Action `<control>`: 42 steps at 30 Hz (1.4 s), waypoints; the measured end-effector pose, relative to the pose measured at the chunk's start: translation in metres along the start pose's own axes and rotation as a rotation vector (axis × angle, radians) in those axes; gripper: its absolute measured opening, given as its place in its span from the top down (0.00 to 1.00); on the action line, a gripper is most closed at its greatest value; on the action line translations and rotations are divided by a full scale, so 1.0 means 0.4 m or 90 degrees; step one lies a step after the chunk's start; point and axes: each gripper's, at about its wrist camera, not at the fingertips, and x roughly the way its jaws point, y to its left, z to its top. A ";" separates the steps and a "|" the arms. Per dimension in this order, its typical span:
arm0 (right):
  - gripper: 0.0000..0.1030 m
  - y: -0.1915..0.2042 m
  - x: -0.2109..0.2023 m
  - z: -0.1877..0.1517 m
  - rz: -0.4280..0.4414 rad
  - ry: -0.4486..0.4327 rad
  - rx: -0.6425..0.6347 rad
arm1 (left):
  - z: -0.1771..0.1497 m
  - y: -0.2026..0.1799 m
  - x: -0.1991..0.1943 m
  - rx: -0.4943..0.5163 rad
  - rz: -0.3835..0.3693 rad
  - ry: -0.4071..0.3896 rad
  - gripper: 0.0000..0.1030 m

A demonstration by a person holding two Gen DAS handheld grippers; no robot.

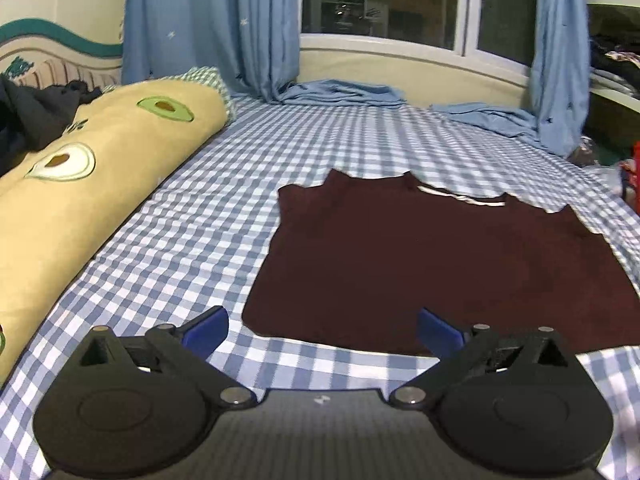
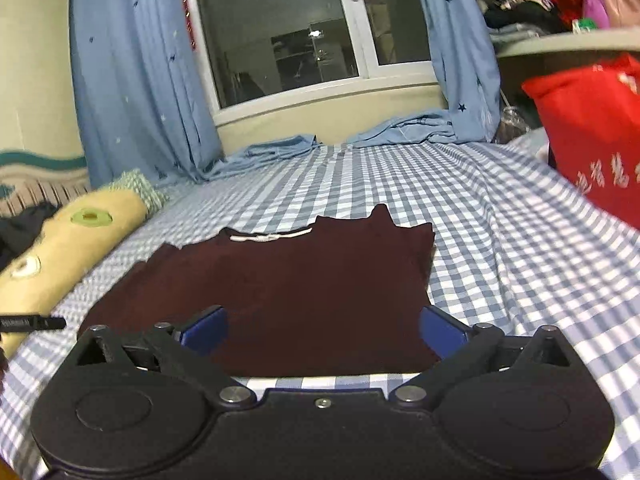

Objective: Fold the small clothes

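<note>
A dark maroon garment (image 1: 432, 256) lies flat on the blue-and-white checked bedsheet (image 1: 208, 216), its white-trimmed neckline at the far edge. In the left wrist view my left gripper (image 1: 322, 330) hangs open above the garment's near left corner, blue pads wide apart, nothing between them. In the right wrist view the same garment (image 2: 288, 280) fills the middle, its right side folded in to a straight edge. My right gripper (image 2: 322, 330) is open over the near hem, with only the cloth lying below the gap.
A long yellow avocado-print pillow (image 1: 80, 184) lies along the left side of the bed. Blue curtains (image 1: 208, 28) pool on the sheet under the window at the far end. A red bag (image 2: 592, 136) stands at the right. A black tool tip (image 2: 34, 323) pokes in at the left.
</note>
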 end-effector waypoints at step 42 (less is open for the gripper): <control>0.01 0.128 0.060 0.048 -0.136 0.100 -0.121 | 0.050 0.309 0.539 -0.309 -0.361 0.097 0.19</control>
